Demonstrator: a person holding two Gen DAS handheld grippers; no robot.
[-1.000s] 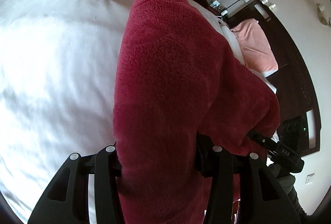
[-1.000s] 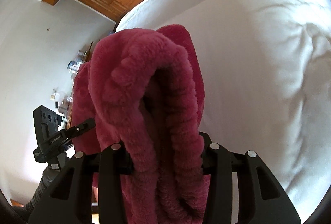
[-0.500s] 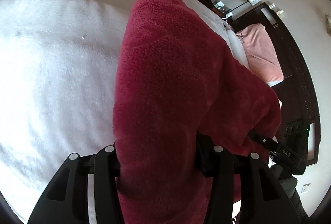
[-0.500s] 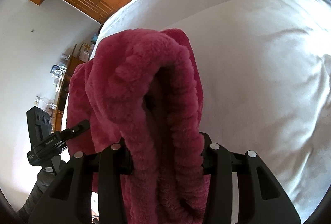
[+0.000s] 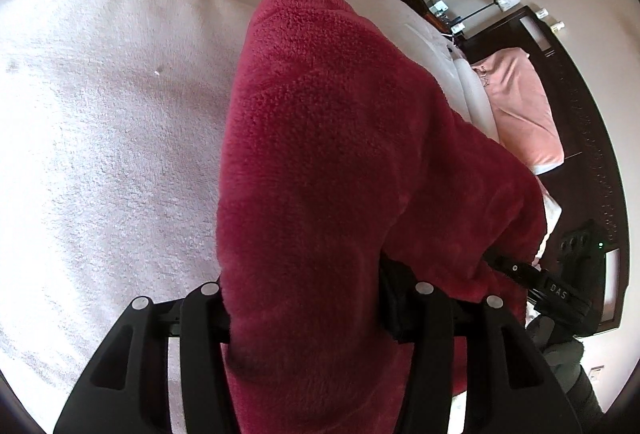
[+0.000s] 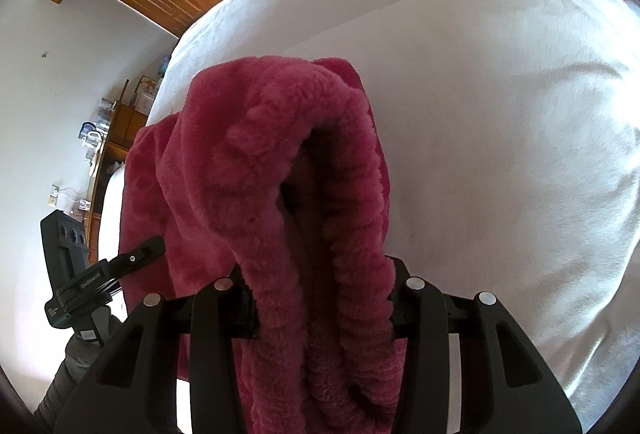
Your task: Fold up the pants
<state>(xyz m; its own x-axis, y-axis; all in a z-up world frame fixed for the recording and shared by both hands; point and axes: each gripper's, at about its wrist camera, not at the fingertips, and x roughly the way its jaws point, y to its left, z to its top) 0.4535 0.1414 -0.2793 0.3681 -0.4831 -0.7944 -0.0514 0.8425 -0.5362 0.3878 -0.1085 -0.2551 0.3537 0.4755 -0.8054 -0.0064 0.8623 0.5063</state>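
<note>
**Pants gripped at both claws, over the bed**

You hold the red fleece pants [image 5: 328, 161] bunched between the jaws of each claw; the left gripper [image 5: 304, 314] clamps a thick fold; the right gripper [image 6: 320, 314] clamps the ribbed waistband [image 6: 352, 274]; both stand part-open around cloth. The white bed [image 6: 500, 113] lies beneath; a pink pillow [image 5: 524, 105] sits well apart.

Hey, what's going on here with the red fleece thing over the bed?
A person is folding dark red fleece pants over a white bed. The left gripper and the right gripper each clamp a bunched part of the fabric, holding it up above the cover. The fingers are hidden by cloth.
</note>
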